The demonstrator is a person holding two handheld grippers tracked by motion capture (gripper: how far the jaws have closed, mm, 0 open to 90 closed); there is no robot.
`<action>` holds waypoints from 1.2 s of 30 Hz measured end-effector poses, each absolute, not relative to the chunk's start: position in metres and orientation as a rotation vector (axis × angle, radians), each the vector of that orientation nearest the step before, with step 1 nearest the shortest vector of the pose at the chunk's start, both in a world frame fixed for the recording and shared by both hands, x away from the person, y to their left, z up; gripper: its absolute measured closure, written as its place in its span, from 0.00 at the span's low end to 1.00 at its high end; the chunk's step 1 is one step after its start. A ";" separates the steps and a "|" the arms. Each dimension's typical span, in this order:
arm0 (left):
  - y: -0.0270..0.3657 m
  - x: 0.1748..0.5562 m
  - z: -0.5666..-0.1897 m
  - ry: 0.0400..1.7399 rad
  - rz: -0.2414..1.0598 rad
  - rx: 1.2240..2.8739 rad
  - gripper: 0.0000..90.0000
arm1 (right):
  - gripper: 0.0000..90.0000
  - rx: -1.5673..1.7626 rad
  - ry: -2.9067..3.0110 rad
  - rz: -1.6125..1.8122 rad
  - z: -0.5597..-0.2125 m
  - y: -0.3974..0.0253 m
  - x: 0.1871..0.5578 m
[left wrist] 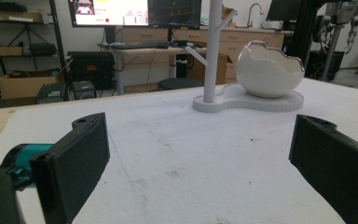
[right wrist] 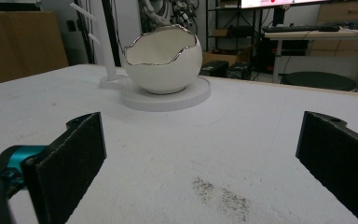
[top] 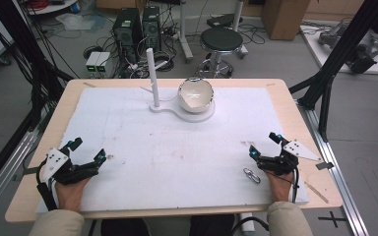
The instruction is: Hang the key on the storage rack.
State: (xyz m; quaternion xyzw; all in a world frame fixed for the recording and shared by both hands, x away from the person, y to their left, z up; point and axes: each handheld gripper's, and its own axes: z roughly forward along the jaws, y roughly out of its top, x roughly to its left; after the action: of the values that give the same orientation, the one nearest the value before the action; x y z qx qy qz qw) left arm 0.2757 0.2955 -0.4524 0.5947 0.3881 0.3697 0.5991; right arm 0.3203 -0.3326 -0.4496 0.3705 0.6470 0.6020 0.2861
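Observation:
A white eggshell-shaped bowl (top: 195, 95) with a jagged silver rim sits on a flat white base (top: 177, 111) at the back middle of the table. A thin white post (top: 153, 78) with short pegs rises from the same base, left of the bowl. My left gripper (top: 86, 150) rests open near the front left edge, with nothing between its jaws. My right gripper (top: 263, 144) rests open near the front right. A small metal clip (top: 250, 175) lies just in front of it, untouched. The left gripper view shows the bowl (left wrist: 268, 70) and post (left wrist: 212, 51) far ahead; the right gripper view shows the bowl (right wrist: 163, 60) ahead.
A white foam sheet (top: 177, 147) covers most of the wooden table (top: 39, 142). A dark smudge (right wrist: 221, 196) marks the sheet near my right gripper. Behind the table stand a black stool (top: 221, 42), computer towers (top: 128, 29) and cables. A black frame leg (top: 332, 59) rises at right.

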 end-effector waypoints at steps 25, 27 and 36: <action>0.295 0.276 -0.452 0.902 0.861 1.388 0.06 | 0.01 1.011 1.762 1.665 -0.436 -0.344 0.317; 0.295 0.276 -0.452 0.902 0.862 1.389 0.06 | 0.01 0.987 1.769 1.677 -0.425 -0.347 0.314; 0.295 0.276 -0.452 0.903 0.863 1.399 0.06 | 0.01 0.798 2.019 1.568 -0.371 -0.343 0.305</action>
State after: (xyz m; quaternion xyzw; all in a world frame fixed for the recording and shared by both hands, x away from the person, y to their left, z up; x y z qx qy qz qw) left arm 0.2763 0.2945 -0.4520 0.6014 0.3883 0.3710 0.5915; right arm 0.3051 -0.3431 -0.3710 0.2899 0.7339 0.5698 0.2296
